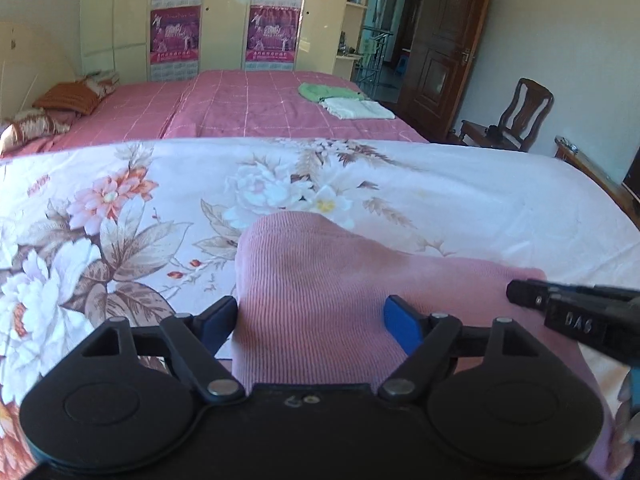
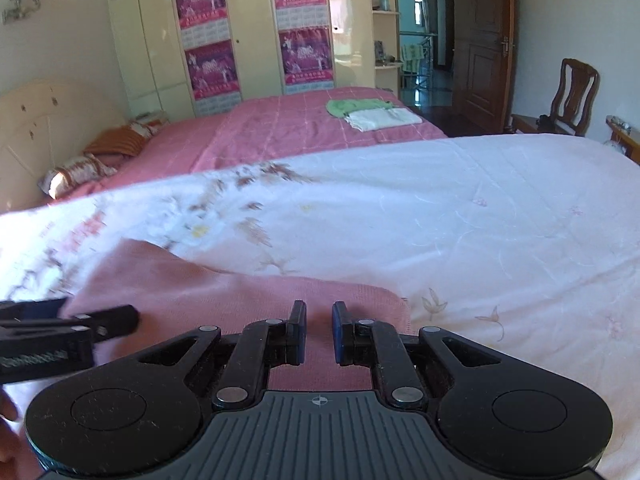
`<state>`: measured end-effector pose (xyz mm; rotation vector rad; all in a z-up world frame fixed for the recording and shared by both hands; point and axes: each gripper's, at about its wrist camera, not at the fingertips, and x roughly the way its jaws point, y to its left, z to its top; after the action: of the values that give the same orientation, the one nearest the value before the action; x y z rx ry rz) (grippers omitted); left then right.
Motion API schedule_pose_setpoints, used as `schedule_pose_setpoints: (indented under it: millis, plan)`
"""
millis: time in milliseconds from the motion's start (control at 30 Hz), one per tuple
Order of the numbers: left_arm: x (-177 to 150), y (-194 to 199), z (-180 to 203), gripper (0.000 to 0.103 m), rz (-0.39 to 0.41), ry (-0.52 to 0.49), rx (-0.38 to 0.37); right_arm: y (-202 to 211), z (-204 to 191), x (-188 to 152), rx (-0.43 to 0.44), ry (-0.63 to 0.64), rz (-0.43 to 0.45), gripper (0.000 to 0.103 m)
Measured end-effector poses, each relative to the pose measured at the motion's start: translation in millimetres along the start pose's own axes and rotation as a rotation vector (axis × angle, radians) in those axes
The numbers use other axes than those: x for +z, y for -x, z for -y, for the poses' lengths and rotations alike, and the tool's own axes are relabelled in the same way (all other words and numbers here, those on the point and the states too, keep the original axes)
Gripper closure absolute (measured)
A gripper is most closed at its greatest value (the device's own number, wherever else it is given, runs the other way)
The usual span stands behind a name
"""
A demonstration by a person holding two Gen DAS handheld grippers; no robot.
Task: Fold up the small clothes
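A pink ribbed garment (image 1: 320, 280) lies on the floral quilt (image 1: 120, 208) in front of both grippers. My left gripper (image 1: 312, 320) is open wide, its blue-padded fingers on either side of a raised fold of the garment. My right gripper (image 2: 319, 330) is open by a narrow gap, low over the garment's (image 2: 224, 292) right edge, with nothing between the pads. The right gripper also shows at the right edge of the left wrist view (image 1: 576, 312). The left one shows at the left edge of the right wrist view (image 2: 68, 332).
Beyond the quilt is a pink checked bedspread (image 1: 248, 100) with a folded green cloth (image 1: 326, 91) and a folded white cloth (image 1: 356, 109). Pillows (image 1: 60, 108) lie at far left. A wardrobe, an open wooden door and a wooden chair (image 1: 516, 116) stand behind.
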<state>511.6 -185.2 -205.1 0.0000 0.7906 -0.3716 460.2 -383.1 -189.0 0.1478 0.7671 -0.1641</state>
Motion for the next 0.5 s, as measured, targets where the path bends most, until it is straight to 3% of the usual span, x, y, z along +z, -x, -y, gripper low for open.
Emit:
schedule_pose_setpoints:
  millis: [233, 500]
  plan:
    - [-1.5, -12.7, -12.2, 0.017, -0.036, 0.072, -0.02, -12.9, 9.8, -9.3, 0.001, -0.004, 0.03, 0.091]
    - [-3.2, 4.6, -9.5, 0.017, -0.012, 0.032, 0.001, -4.8, 5.0, -5.4, -0.011, 0.011, 0.009, 0.091]
